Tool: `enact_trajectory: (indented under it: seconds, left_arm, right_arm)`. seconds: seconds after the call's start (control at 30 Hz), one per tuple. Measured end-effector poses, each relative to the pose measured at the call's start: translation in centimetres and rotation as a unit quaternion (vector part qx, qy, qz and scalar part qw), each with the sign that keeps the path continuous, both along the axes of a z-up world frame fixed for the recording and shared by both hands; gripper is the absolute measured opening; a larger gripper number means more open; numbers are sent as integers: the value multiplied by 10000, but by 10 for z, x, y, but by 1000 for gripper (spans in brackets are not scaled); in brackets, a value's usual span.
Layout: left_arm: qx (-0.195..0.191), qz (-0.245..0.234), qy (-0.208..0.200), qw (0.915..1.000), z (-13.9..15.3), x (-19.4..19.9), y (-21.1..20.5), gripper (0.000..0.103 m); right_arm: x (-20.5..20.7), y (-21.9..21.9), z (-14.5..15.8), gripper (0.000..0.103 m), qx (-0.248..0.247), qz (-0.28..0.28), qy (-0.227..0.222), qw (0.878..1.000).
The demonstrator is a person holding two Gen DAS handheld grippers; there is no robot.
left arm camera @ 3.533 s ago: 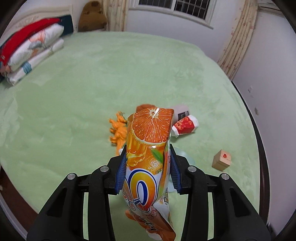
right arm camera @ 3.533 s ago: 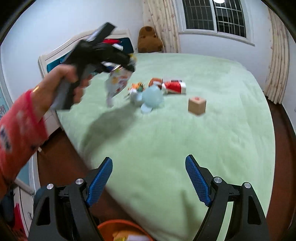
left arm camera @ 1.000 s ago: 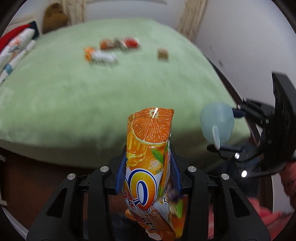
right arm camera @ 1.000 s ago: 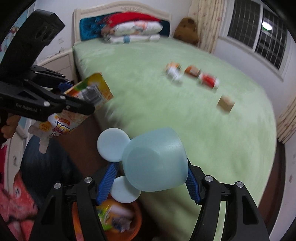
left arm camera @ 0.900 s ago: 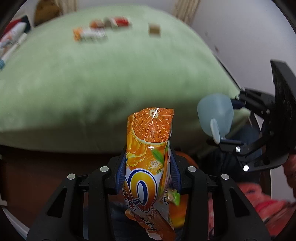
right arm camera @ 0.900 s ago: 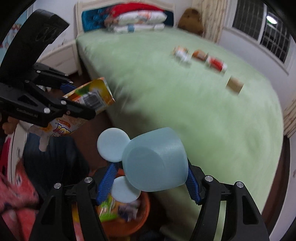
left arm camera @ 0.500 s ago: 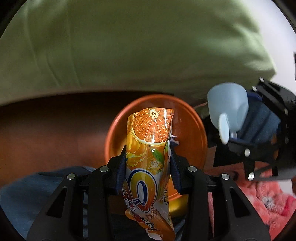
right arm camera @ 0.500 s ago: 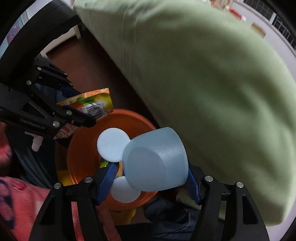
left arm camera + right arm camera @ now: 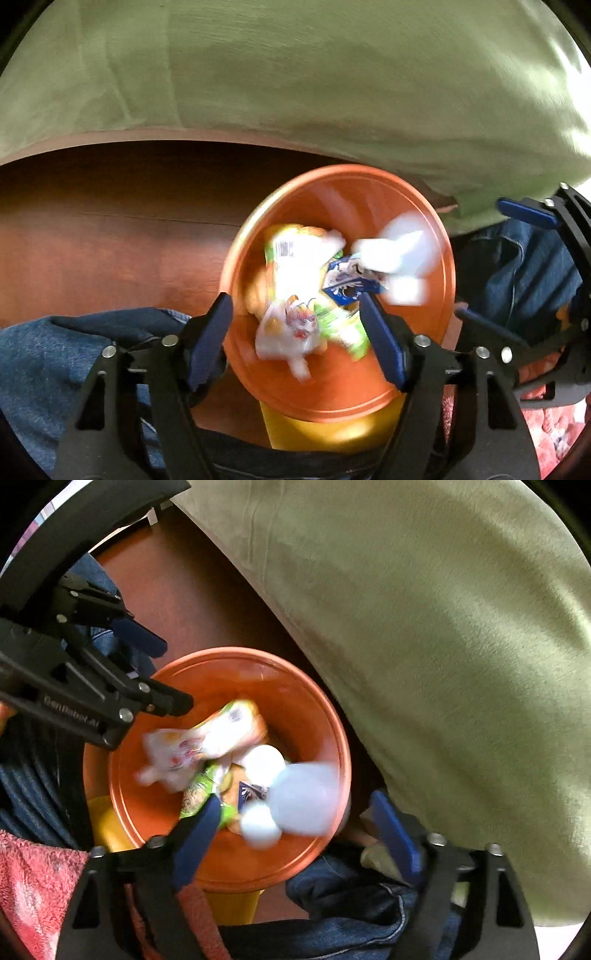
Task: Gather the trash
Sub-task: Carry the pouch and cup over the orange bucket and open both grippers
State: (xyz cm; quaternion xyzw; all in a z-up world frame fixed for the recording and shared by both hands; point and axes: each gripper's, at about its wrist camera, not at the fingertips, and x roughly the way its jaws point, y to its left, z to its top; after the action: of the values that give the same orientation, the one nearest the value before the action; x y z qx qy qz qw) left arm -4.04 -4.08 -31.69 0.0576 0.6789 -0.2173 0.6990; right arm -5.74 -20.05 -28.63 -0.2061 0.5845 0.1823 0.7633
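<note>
Both grippers hang open over an orange bin point(image 9: 369, 184) point(image 9: 303, 686) on the floor beside the bed. The orange juice pouch point(image 9: 291, 273) point(image 9: 207, 734) is blurred inside the bin, below my left gripper point(image 9: 297, 332), which is empty. The pale blue cup point(image 9: 303, 797) with its round white ears is blurred inside the bin near the right rim, just ahead of my right gripper point(image 9: 295, 830), also empty; it also shows in the left wrist view point(image 9: 399, 254). Other wrappers lie in the bin.
The green bed cover point(image 9: 295, 74) point(image 9: 443, 627) hangs down right behind the bin. Brown wood floor point(image 9: 92, 240) lies to the left. The person's jeans point(image 9: 55, 350) and a pink towel point(image 9: 33, 878) are close under the grippers. A yellow object point(image 9: 325, 428) sits under the bin.
Both grippers have opened. The juice pouch has dropped from the left gripper and the blue cup from the right gripper; both are now in the orange bin.
</note>
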Motion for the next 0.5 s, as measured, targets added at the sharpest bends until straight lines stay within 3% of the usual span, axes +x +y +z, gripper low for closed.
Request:
enact_trajectory:
  seconds: [0.5]
  left_arm:
    - [-53, 300, -85, 9995, 18, 7, 10, 70]
  right_arm:
    - [-4, -2, 20, 87, 188, -97, -117, 9997]
